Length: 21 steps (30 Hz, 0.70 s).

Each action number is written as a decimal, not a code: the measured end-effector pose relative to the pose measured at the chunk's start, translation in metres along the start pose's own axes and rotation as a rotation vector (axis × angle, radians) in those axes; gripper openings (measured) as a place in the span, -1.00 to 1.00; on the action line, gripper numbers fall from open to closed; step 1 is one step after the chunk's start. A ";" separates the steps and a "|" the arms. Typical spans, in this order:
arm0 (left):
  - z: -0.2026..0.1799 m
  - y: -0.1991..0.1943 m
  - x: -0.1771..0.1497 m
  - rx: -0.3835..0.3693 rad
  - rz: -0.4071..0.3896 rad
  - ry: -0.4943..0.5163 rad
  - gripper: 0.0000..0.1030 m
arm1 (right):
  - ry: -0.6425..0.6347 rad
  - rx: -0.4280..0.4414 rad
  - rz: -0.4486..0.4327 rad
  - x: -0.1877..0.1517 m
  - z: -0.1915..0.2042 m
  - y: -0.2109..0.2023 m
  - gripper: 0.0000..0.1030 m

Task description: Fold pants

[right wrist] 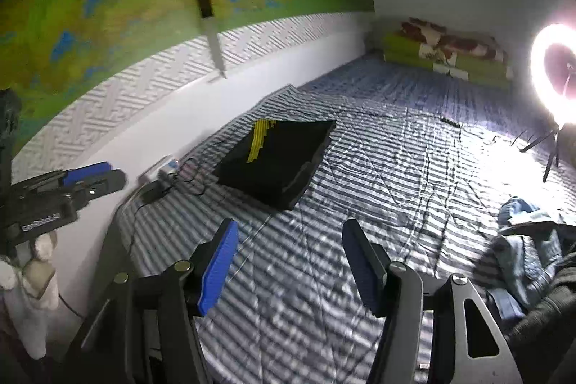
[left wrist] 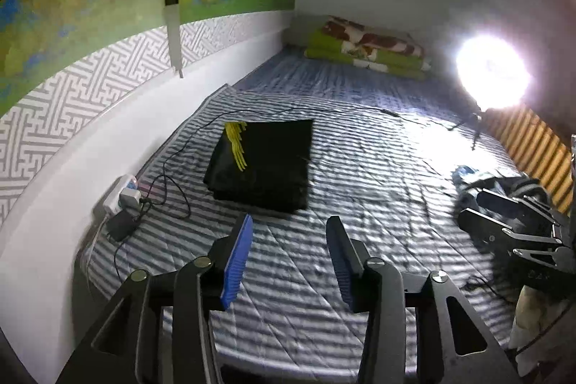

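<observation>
Striped bed cover (left wrist: 360, 168) carried the folded black pants (left wrist: 262, 164) near the wall, while the left gripper (left wrist: 288, 261) and right gripper (right wrist: 291, 265) hung released and empty above it, so a careless pass might snag the nearby cable (left wrist: 172, 175) and disturb the fold.

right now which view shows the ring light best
The right wrist view: the ring light reads as a clear ring on its stand at the bed's far right. In the left wrist view it is only a blown-out white glare.
</observation>
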<state>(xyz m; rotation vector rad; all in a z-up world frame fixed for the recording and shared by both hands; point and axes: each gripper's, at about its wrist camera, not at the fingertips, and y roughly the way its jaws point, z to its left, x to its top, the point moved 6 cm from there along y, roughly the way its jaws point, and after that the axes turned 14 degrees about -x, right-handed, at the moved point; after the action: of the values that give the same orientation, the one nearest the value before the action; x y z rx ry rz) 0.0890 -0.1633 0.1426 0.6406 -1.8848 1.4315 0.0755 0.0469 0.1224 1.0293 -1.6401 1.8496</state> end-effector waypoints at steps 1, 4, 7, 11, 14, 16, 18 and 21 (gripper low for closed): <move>-0.008 -0.006 -0.002 0.001 0.001 0.013 -0.08 | -0.005 -0.003 -0.016 -0.005 0.001 -0.015 0.18; -0.035 -0.026 -0.020 0.020 -0.019 0.058 0.09 | -0.011 -0.010 -0.047 -0.015 0.004 -0.040 0.40; -0.052 -0.044 -0.038 0.010 -0.049 0.023 0.23 | -0.019 -0.059 -0.098 -0.023 0.005 -0.061 0.62; -0.058 -0.055 -0.050 0.038 -0.090 -0.024 0.26 | -0.010 -0.083 -0.157 -0.032 0.004 -0.077 0.77; -0.060 -0.055 -0.055 0.046 -0.094 -0.047 0.32 | -0.010 -0.061 -0.158 -0.039 0.005 -0.073 0.78; -0.059 -0.053 -0.060 0.048 -0.092 -0.077 0.37 | -0.009 -0.057 -0.158 -0.046 0.003 -0.068 0.79; -0.056 -0.048 -0.066 0.065 -0.085 -0.092 0.38 | -0.004 -0.046 -0.148 -0.052 0.001 -0.058 0.79; -0.048 -0.030 -0.075 0.087 -0.042 -0.122 0.38 | 0.022 -0.046 -0.140 -0.062 -0.009 -0.043 0.79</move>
<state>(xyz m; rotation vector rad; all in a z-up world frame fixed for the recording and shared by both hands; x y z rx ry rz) 0.1702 -0.1268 0.1125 0.8214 -1.8981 1.4842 0.1438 0.0723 0.1016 1.0722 -1.5494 1.7181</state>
